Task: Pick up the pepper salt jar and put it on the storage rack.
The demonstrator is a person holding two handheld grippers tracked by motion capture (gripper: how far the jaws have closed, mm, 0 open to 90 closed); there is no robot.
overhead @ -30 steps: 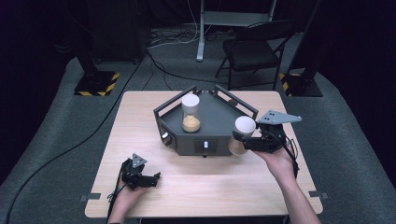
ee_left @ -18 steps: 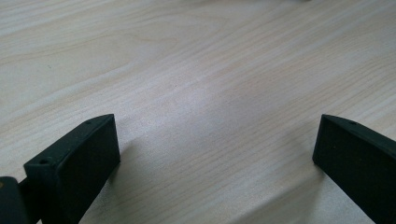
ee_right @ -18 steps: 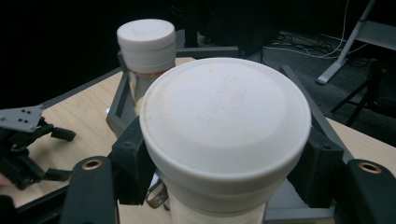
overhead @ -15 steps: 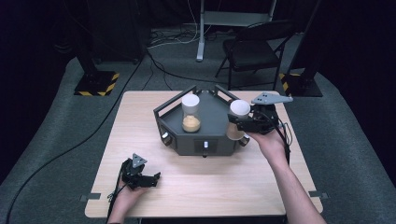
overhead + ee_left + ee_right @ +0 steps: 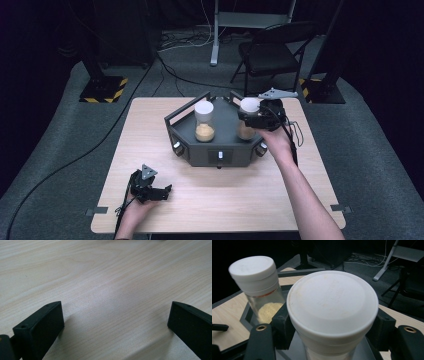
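Right tool (image 5: 252,119) clamping a white-lidded jar (image 5: 248,118) just below the lid, holding it upright over the right part of the dark tray (image 5: 200,152) on the bench (image 5: 250,200). Jar holding a tan powder (seen through the clear wall in the high view). Second jar (image 5: 204,121), same lid and same tan fill, standing at the tray's middle. In the right tool view: lid (image 5: 332,302) of the held jar seen from above, jaws pressing on both sides, second jar (image 5: 258,281) just beyond. Left tool (image 5: 159,192) lying on the bench near the front edge, jaws apart; bare wood grain (image 5: 110,290) showing between them.
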